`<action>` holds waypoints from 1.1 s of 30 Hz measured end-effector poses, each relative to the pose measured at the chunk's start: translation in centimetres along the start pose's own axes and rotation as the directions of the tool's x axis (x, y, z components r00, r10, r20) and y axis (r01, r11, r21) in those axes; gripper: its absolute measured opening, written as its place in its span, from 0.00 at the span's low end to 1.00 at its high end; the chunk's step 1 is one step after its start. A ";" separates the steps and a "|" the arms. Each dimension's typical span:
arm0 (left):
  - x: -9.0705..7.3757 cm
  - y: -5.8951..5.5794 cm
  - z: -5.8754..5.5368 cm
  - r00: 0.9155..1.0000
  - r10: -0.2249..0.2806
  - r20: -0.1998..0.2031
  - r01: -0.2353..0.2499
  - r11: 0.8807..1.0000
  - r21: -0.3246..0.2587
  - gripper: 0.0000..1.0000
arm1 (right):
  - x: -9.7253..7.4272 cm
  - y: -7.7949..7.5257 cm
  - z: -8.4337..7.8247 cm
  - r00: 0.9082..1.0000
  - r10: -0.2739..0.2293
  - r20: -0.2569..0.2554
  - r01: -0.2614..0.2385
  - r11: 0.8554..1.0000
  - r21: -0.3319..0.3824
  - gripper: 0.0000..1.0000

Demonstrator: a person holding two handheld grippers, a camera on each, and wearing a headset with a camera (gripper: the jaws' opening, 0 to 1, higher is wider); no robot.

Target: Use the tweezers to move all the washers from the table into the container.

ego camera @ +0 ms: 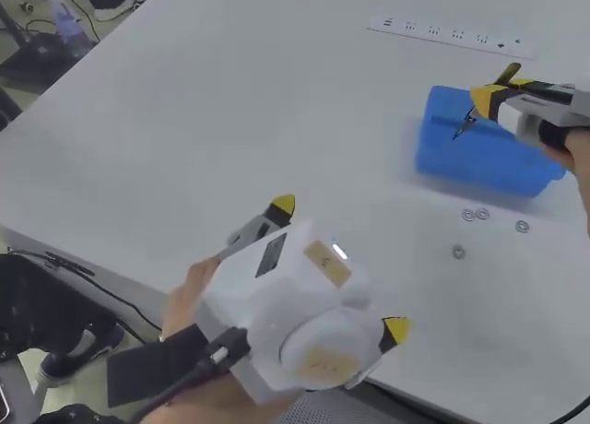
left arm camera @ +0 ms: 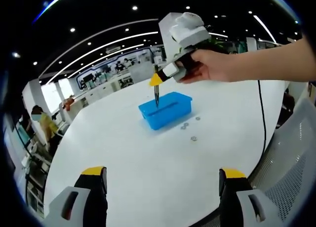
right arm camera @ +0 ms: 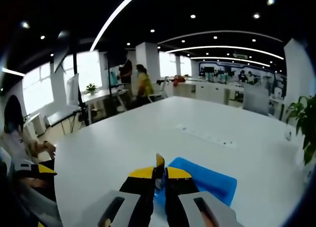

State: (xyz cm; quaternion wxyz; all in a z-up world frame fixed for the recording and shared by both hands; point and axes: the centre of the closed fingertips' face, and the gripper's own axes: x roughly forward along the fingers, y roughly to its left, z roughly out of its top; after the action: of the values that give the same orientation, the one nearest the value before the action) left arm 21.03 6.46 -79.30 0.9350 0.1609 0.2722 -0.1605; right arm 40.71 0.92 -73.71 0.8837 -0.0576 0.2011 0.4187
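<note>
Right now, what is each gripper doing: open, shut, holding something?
Left gripper: open, holding nothing.
Right gripper: shut on the tweezers, above the container.

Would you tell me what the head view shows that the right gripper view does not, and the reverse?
Head view: four small metal washers lying near the blue plastic container, plus thin black tweezers. Right gripper view: people at desks and a green potted plant. Both: that container, the white power strip, the white table, and the right gripper, tongs shut.
</note>
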 end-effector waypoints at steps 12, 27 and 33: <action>0.0 0.7 -0.1 1.000 0.017 -0.003 -0.017 0.999 -0.041 0.97 | -3.2 1.3 -2.2 1.000 -0.008 -0.012 0.009 0.999 0.044 0.03; 0.1 0.2 -0.2 1.000 0.001 -0.008 -0.001 1.000 -0.030 0.98 | -5.8 3.1 -8.0 0.994 -0.028 -0.104 0.045 0.986 0.159 0.03; 0.1 0.2 -0.2 1.000 0.001 -0.008 -0.002 1.000 -0.028 0.98 | -5.8 3.8 -9.2 0.991 -0.024 -0.131 0.045 0.987 0.155 0.03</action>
State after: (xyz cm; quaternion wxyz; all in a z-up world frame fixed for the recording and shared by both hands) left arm 21.10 6.71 -79.45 0.9362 0.1485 0.2779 -0.1554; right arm 31.68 -3.25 -79.50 0.8778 -0.0178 0.2892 0.3815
